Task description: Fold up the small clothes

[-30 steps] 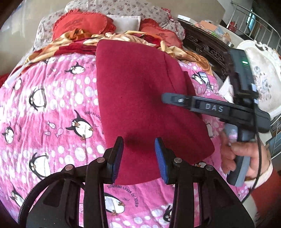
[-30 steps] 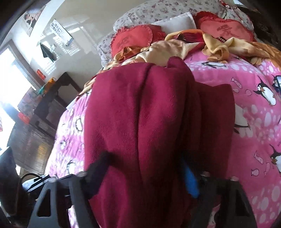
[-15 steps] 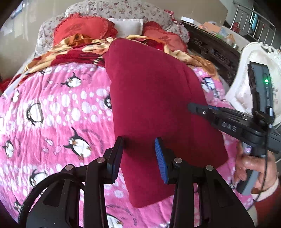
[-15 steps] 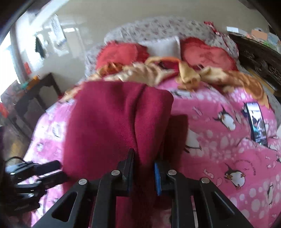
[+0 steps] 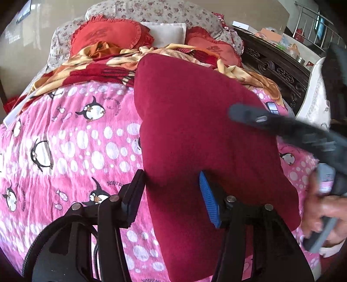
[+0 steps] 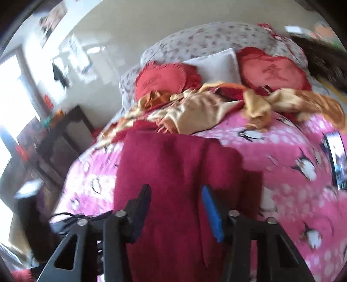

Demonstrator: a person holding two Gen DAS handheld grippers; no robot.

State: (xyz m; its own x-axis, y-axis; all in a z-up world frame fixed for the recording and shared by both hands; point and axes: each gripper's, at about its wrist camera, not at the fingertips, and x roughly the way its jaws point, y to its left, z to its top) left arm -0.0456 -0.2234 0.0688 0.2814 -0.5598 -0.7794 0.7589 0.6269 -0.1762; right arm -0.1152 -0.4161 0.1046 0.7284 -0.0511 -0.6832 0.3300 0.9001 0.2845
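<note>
A folded garment lies on the penguin-print bedspread, its long axis running from the near edge of the bed toward the headboard end. Behind its far end lies a rumpled blanket, and behind the blanket two heart-shaped cushions flank a plain pillow, all resting against a floral bolster. A phone lies on the bedspread to the right of the garment, well apart from it. The left gripper sits above the garment's near left edge; the right gripper sits above its near end. A carved cabinet stands beside the bed on the right.
</note>
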